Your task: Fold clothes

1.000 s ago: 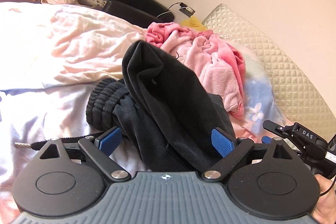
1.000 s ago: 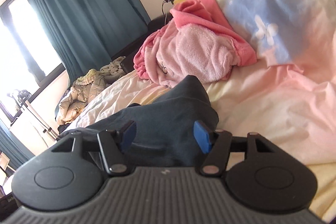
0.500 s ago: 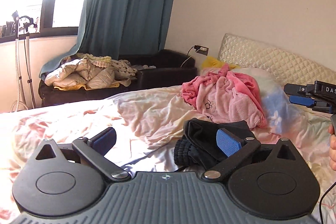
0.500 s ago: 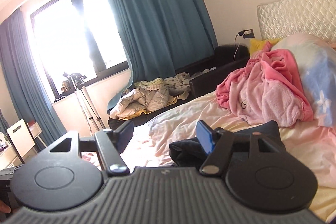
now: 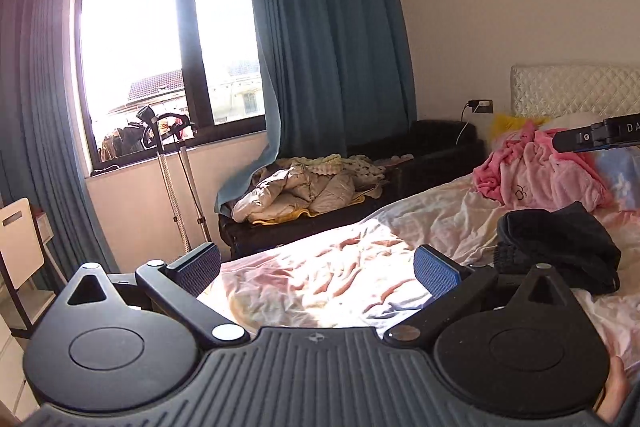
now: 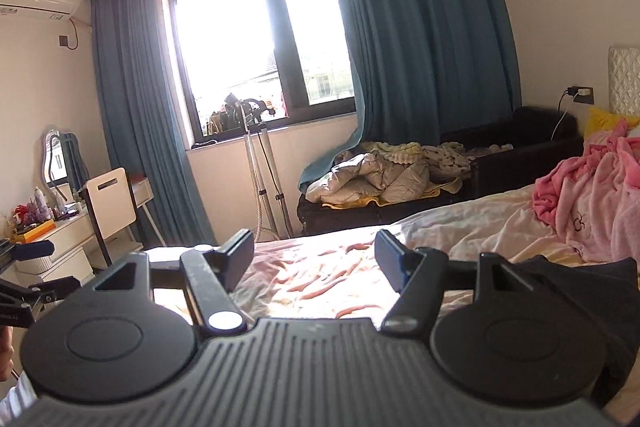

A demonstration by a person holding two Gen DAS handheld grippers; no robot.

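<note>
Clothes are the matter here, yet neither claw holds any. Our left gripper (image 5: 316, 265) has its jaws spread wide with only the sunlit bed sheet (image 5: 320, 267) showing between the blue pads (image 5: 436, 273); our right gripper (image 6: 314, 261) stands partly open, also with nothing between its fingers. We judge that both are held up and nearly level because one garment is finished and we look for the next.

Outward from the left claw, the dark garment (image 5: 556, 247) lies in a compact bundle on the bed, near the right finger, set aside toward the pillows so the middle of the sheet stays free as a folding surface. Behind it the pink fleece garment (image 5: 536, 175) lies crumpled, not yet folded, probably the next piece. Farther away, a heap of quilted clothing (image 5: 304, 187) rests on the black sofa (image 5: 420, 155) under the blue curtain (image 5: 328, 47).
</note>
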